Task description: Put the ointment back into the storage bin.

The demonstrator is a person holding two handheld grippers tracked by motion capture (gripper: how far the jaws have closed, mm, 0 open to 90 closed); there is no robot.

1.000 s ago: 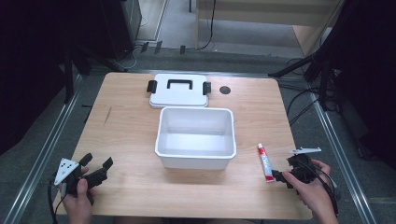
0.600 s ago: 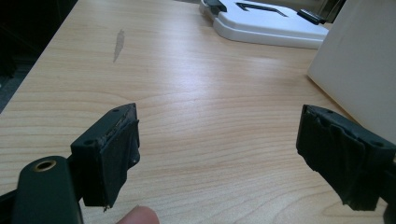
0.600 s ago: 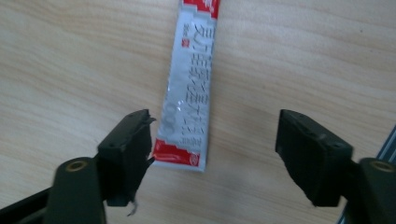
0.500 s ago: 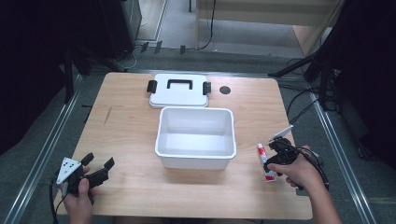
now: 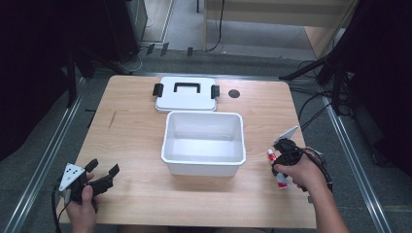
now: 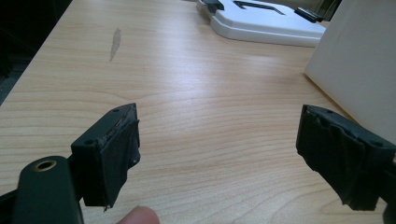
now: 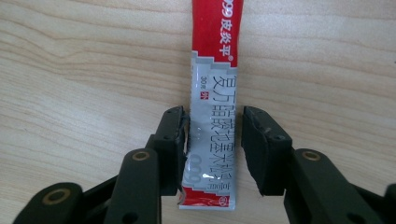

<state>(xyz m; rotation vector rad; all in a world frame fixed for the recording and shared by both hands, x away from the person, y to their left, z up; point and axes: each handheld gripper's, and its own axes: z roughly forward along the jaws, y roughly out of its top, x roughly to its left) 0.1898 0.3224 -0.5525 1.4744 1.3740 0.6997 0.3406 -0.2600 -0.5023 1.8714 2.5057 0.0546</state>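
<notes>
Since a second ago the right gripper [image 7: 212, 149] has swung in from the desk's [image 5: 136, 141] edge onto the red-and-white tube [image 7: 214, 116] at the white bin's [image 5: 204, 116] four o'clock, jaws straddling but seemingly not yet clamping it, while the left gripper [image 6: 233, 154] idles wide apart.

high: overhead, forward-down | gripper views: close, along jaws | shared: table [image 5: 136, 145]

Two hand-held black grippers
Black padded two-jaw left gripper [image 6: 219, 154] with brass-ringed screw holes; grey three-cornered plate [image 5: 70, 175] dotted with holes.
</notes>
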